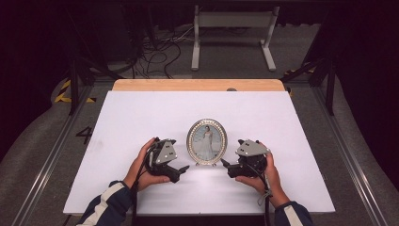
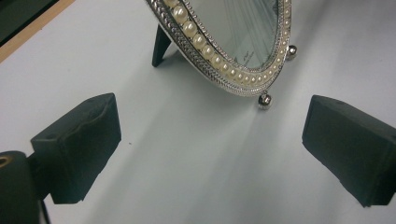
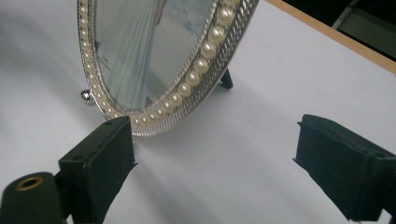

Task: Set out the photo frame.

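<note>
From the high view, a white table (image 1: 141, 117) with a wooden strip along its far edge carries a small oval picture frame (image 1: 207, 141), standing upright near the middle of the table's near half, its silver rim facing the person. Two forearms in dark sleeves with pale stripes come in from the bottom edge. The left hand (image 1: 143, 167) wraps around the left hand-held gripper (image 1: 184, 168) just beside the frame's left side, with the tip angled inward toward the frame's foot. The right hand (image 1: 263, 176) holds the right hand-held gripper (image 1: 224, 163) just beside the frame's right side, likewise turned inward, so the two tips face each other across the frame's base without touching it. In the left gripper view, the two black jaws stand wide apart with bare table between them; the picture frame (image 2: 233, 51) sits beyond them, leaning back on a dark prop leg (image 2: 160, 46), its rim lined with pearl beads and a small silver ball foot (image 2: 265, 100) resting on the table. In the right gripper view, the jaws are again spread wide and hold nothing; the picture frame (image 3: 159, 60) rises close ahead, its lower beaded edge just behind the jaw at the left, and whether the two touch cannot be told.
</note>
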A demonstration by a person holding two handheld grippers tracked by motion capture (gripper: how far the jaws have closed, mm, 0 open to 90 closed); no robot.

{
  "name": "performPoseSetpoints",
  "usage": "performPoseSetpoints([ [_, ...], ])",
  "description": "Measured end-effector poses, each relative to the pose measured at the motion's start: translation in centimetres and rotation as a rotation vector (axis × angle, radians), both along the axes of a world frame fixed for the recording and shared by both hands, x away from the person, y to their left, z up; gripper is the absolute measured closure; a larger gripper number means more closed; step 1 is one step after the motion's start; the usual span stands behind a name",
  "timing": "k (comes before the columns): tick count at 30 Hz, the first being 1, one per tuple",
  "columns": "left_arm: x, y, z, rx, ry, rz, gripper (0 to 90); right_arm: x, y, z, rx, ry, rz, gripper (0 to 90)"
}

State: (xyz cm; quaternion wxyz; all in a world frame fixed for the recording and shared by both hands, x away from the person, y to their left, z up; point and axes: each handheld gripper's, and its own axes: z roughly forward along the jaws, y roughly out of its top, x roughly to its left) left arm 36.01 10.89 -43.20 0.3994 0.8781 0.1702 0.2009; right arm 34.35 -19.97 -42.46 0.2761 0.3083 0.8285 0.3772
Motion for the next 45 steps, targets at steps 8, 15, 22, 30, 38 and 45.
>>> performPoseSetpoints([
  [8, -0.3, 1.0, -0.1, 0.004, -0.010, 0.010, 5.1, -0.5, -1.5, -0.4, -0.012, 0.012, -0.020, 11.5],
  [15, -0.4, 1.8, -0.2, 0.013, -0.019, 0.023, 5.1, -0.8, -2.5, -0.5, -0.016, 0.007, -0.036, 11.6],
  [22, -0.7, 3.1, -0.2, 0.018, -0.027, 0.047, 5.1, -1.1, -3.1, -0.4, -0.018, 0.002, -0.048, 11.7],
  [30, -1.0, 4.3, -0.3, 0.011, -0.027, 0.072, 5.1, -1.2, -3.3, -0.4, -0.023, -0.009, -0.052, 11.7],
  [38, -1.2, 4.6, -0.4, 0.012, -0.023, 0.077, 5.1, -1.2, -3.1, -0.3, -0.029, -0.014, -0.054, 11.7],
  [45, -1.2, 4.6, -0.4, 0.015, -0.027, 0.070, 5.0, -1.5, -3.9, -0.4, -0.023, -0.013, -0.071, 11.7],
])
